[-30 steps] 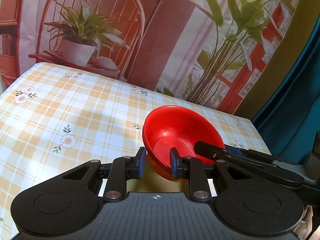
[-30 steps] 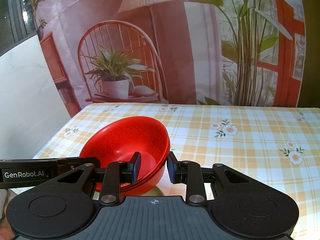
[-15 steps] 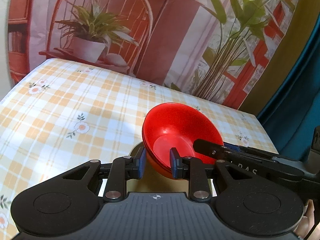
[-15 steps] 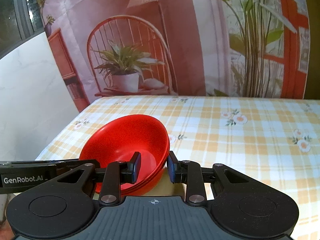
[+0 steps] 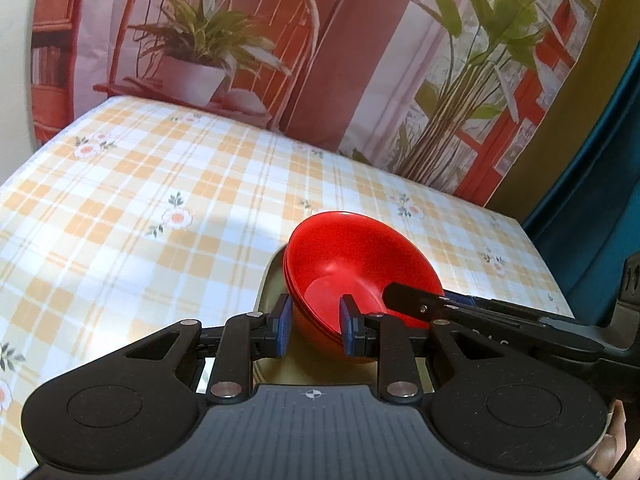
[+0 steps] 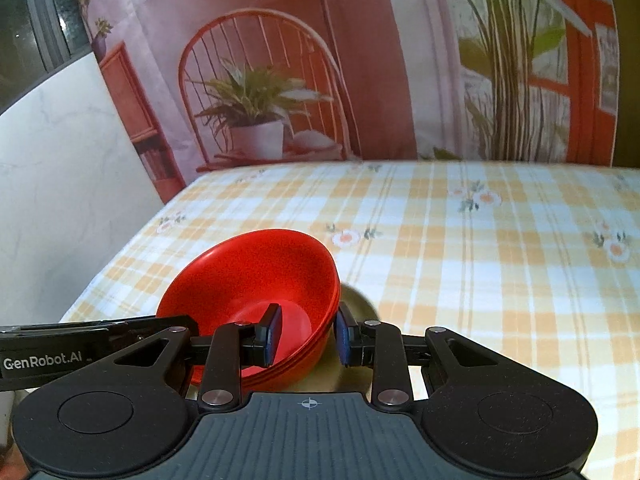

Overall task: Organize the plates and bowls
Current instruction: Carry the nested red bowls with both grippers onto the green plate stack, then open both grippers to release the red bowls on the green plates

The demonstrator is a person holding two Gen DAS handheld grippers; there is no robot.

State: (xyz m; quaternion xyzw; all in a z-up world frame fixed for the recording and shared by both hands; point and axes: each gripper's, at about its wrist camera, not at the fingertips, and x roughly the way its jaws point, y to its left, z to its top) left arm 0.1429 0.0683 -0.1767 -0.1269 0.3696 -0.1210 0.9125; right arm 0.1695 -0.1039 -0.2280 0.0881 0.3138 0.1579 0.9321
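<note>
A stack of nested red bowls (image 5: 352,256) shows in both views, tilted, over a pale olive plate (image 5: 272,280). My left gripper (image 5: 314,322) is shut on the stack's near-left wall, one pad inside and one outside. My right gripper (image 6: 306,334) is shut on the opposite wall of the bowls (image 6: 256,276) in the same way. The right gripper's finger (image 5: 416,300) reaches into the bowl in the left wrist view. The plate (image 6: 360,300) shows beside the bowls in the right wrist view; most of it is hidden.
The table has a yellow and white checked cloth with flowers (image 5: 160,208). A printed backdrop with a chair and plants (image 6: 260,100) hangs behind it. A white wall (image 6: 52,184) stands left of the table. A teal curtain (image 5: 600,160) hangs at the right.
Both grippers have moved together with the bowls. More of the table now shows beyond the bowls, and the plate under them has come into sight. The grips have not changed.
</note>
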